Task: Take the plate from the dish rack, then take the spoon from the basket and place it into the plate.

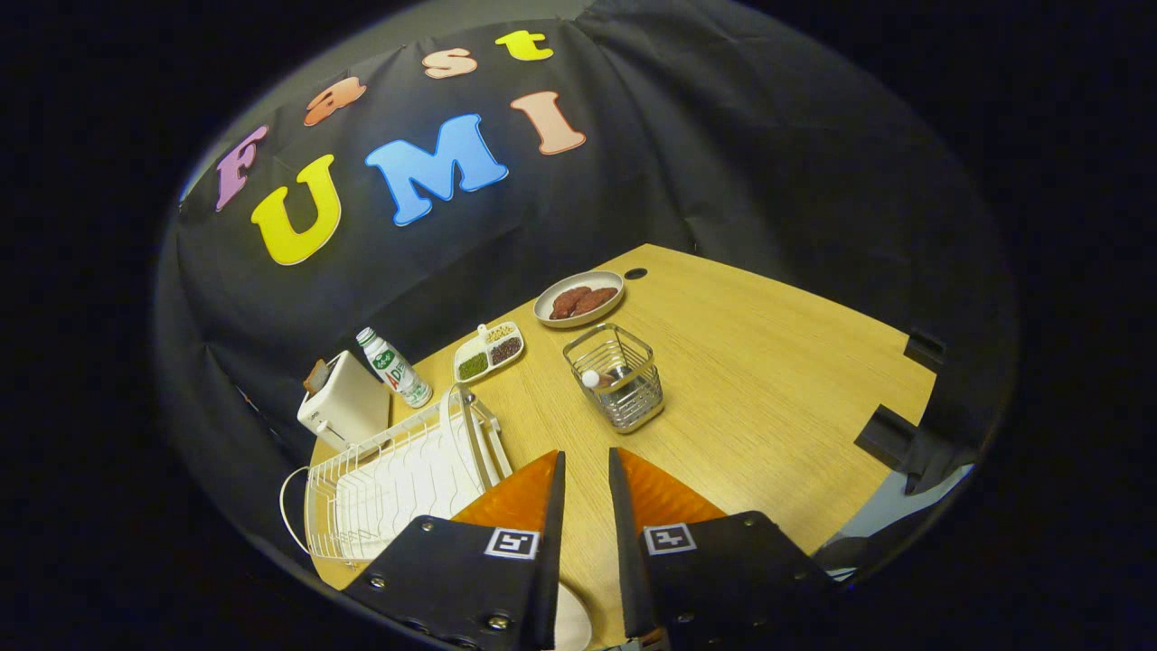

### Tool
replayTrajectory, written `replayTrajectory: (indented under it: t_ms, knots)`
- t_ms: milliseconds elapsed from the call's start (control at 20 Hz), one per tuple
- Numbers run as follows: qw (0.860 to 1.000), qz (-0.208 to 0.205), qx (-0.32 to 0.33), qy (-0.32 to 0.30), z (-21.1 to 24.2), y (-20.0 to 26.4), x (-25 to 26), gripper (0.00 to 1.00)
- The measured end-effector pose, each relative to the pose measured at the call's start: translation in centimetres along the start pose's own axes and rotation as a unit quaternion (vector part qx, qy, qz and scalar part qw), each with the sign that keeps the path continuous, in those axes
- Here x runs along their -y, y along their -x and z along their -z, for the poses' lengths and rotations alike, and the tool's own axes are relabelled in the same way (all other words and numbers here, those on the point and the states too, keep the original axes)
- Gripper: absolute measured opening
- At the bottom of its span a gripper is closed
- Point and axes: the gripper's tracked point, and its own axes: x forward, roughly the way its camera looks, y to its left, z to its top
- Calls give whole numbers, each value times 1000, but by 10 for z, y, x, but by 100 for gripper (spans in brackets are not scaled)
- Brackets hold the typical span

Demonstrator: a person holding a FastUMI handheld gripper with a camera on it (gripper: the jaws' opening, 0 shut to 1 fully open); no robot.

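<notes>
— Where's the plate [571, 624]?
— A white rim of it shows low between the fingers of the hand-held gripper [586, 466], right at their base. I can't tell whether it lies on the desk [777, 398] or is carried.
— And the spoon [594, 380]?
— Standing in the wire basket [616, 378], its pale round end up, beyond the fingertips and a little to the right.
— The fingers themselves?
— Parted by a narrow gap, bare desk showing between the tips. They press on nothing I can see.
— The dish rack [398, 479]?
— White wire, on the near left of the desk, just left of the left finger.
— What else is out there?
— A white toaster [345, 405] behind the rack, with a small bottle [394, 368] leaning beside it. Farther off, a divided tray [489, 353] of green, dark and pale grains, and at the far edge an oval dish [579, 297] of brown pieces.
</notes>
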Motion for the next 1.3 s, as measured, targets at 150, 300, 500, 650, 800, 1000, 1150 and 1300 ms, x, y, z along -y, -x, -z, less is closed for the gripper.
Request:
replayTrajectory:
  t_ms: [150,300,500,650,800,1000,1150,1300]
  knots:
    - [1000,2,13,5,-20,-23,-1,28]
    - [1000,14,18,18,-33,-41,1,28]
    - [999,23,18,31,-42,-59,3,28]
    - [999,32,10,38,-40,-69,7,28]
    - [998,44,1,40,-39,-75,12,28]
    - [998,50,-5,45,-36,-80,16,28]
    - [998,43,-3,51,-43,-80,14,28]
    - [996,54,-3,70,-38,-82,18,8]
